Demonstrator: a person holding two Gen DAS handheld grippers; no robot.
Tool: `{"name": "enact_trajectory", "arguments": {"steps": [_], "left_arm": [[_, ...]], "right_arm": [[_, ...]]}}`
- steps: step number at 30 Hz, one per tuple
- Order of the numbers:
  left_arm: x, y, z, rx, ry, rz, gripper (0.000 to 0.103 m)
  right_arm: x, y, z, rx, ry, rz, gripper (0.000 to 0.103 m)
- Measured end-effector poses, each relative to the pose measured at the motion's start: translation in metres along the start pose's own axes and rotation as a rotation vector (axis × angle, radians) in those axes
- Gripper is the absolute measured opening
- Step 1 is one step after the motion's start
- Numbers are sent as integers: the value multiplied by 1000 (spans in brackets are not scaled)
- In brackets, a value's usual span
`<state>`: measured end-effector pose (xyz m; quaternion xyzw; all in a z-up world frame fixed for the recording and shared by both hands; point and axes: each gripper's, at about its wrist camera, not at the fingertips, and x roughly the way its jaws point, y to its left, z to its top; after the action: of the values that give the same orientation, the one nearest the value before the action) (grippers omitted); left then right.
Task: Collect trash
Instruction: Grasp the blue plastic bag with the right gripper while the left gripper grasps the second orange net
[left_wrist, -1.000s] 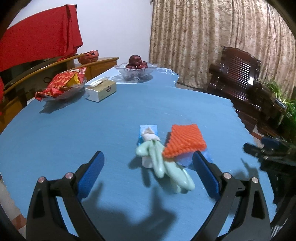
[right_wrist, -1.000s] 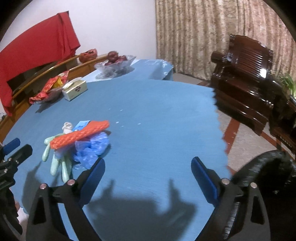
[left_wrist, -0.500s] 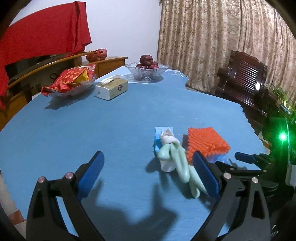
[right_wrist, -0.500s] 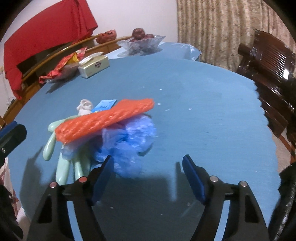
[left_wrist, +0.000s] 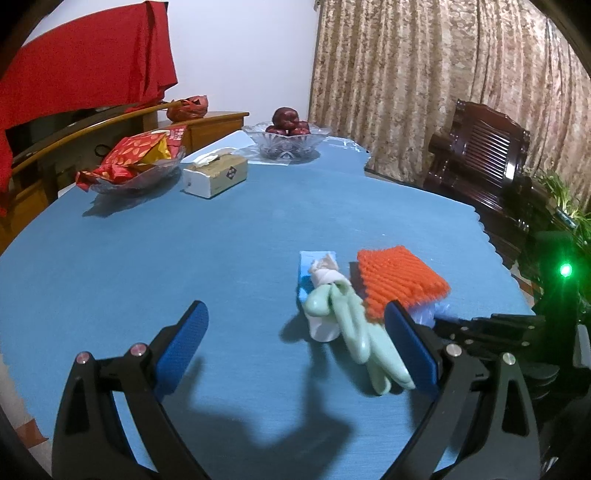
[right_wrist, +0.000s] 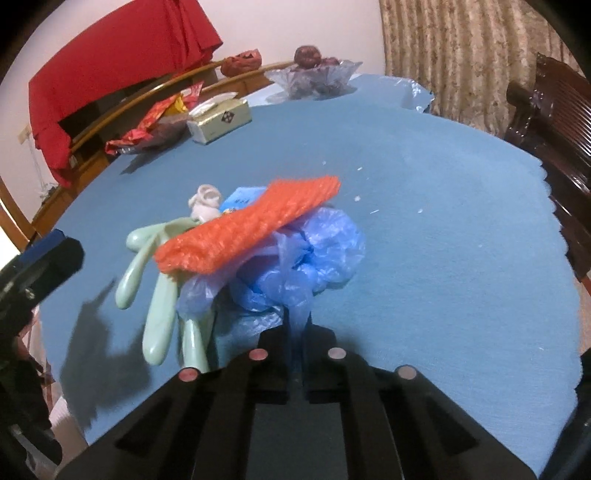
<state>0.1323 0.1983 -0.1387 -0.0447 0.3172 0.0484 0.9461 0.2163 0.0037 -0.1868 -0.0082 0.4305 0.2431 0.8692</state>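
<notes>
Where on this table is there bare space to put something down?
Bare blue cloth lies between the tissue box and the trash pile, and right of the blue bag toward the chair. Crowded: around the glove and orange netting, and the far-left snack dish.

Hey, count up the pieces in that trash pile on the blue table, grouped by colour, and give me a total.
Orange: 1, the foam net
Blue: 2, the crumpled plastic bag and the small packet
Pale green: 1, the rubber glove
White: 1, the knotted scrap
Total: 5

The right gripper is shut on the plastic bag.
</notes>
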Motion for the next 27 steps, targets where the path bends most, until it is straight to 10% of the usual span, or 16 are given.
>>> {"name": "enact_trajectory", "arguments": {"steps": [27], "left_arm": [[59, -91, 2, 90, 101, -141, 78]], "right_arm": [[-66, -86, -19, 71, -43, -165, 3]]}}
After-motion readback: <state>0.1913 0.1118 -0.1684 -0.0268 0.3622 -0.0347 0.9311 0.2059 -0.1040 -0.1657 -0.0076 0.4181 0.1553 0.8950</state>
